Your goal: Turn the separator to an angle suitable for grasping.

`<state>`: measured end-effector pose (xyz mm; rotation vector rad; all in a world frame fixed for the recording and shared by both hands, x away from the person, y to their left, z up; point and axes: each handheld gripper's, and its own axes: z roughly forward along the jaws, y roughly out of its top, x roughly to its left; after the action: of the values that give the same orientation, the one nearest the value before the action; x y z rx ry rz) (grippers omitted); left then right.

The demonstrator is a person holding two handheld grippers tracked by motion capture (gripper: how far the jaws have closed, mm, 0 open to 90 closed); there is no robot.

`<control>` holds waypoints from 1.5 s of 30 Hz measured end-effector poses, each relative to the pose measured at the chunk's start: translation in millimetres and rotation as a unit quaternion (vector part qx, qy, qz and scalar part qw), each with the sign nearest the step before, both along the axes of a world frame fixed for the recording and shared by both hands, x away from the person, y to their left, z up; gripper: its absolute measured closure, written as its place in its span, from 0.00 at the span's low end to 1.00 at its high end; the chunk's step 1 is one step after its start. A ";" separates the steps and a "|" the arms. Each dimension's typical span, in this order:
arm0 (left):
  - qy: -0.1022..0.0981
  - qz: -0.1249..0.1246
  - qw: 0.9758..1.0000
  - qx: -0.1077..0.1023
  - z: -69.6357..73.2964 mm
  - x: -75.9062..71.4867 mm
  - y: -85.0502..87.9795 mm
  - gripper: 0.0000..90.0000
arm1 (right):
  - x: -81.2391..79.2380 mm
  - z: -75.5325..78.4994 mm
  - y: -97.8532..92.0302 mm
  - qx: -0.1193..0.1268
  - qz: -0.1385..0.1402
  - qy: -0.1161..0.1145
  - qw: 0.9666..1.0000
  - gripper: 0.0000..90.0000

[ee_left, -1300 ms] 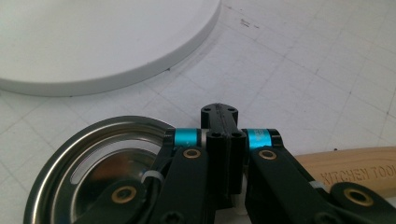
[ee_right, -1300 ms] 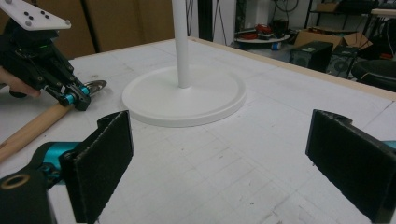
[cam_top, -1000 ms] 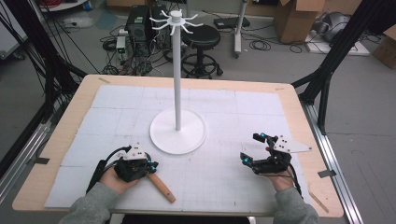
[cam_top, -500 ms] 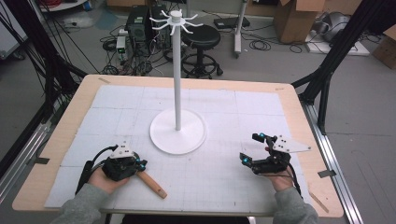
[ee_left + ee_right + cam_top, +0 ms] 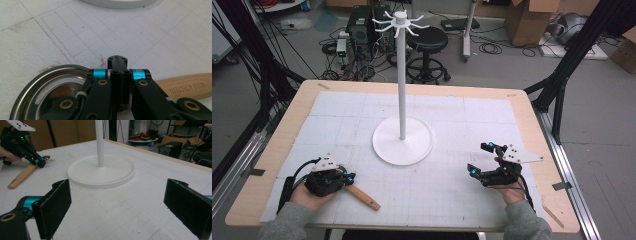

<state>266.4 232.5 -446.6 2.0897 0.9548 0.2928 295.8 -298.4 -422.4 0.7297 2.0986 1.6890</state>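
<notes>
Left gripper (image 5: 117,65) clamps wooden-handled steel utensil (image 5: 185,87).

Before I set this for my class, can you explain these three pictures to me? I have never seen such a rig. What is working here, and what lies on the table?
No robot is at work here. A person holds a hand-held two-jaw gripper in each hand. The high view looks down on the table from above the person. Each of the other two pictures comes from a camera riding on one gripper and looking along its jaws.

A tall white stand with hooks at its top rests on the table. The left gripper is shut, apparently on the neck of a kitchen tool, between its wooden handle and round metal head. The right gripper is open and holds nothing.
</notes>
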 end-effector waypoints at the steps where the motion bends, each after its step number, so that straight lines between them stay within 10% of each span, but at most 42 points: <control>1: 0.002 0.004 1.000 -0.001 0.4 0.1 -0.7 1.00 | 0.1 0.0 0.1 0.000 0.000 -0.001 1.000 0.07; 18: -0.028 -0.018 0.999 -0.037 20.5 -32.9 -2.6 1.00 | 0.0 0.3 -0.1 0.003 0.001 0.001 1.000 0.07; 45: 0.006 -0.074 0.997 0.007 6.1 -54.0 -20.0 1.00 | 3.5 -0.5 0.8 0.007 -0.002 0.004 1.000 0.07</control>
<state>212.4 212.4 -440.5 2.1655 0.8014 0.2102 299.3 -297.6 -422.9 0.7440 2.0912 1.7038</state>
